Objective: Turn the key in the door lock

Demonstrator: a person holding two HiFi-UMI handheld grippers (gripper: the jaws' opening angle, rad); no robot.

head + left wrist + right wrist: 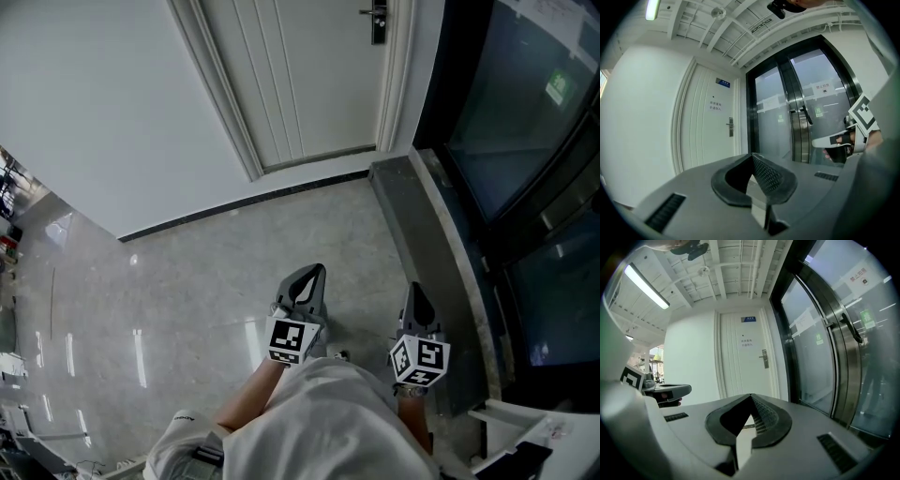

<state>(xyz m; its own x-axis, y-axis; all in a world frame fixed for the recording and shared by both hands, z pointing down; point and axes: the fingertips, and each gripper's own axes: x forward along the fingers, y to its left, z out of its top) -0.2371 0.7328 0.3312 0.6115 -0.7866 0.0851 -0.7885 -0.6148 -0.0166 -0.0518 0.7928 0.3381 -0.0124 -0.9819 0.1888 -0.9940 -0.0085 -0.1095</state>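
Head view: my left gripper, jaws together on nothing, points toward the white door. Its lock sits well ahead, any key too small to see. My right gripper is alongside, likewise closed and empty, since nothing needs gripping yet.

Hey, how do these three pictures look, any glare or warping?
Head view: light streaks glare on the glossy floor. Left gripper view: fisheye bows the white door, corners black. Right gripper view: ceiling light blown out, glass door curved.
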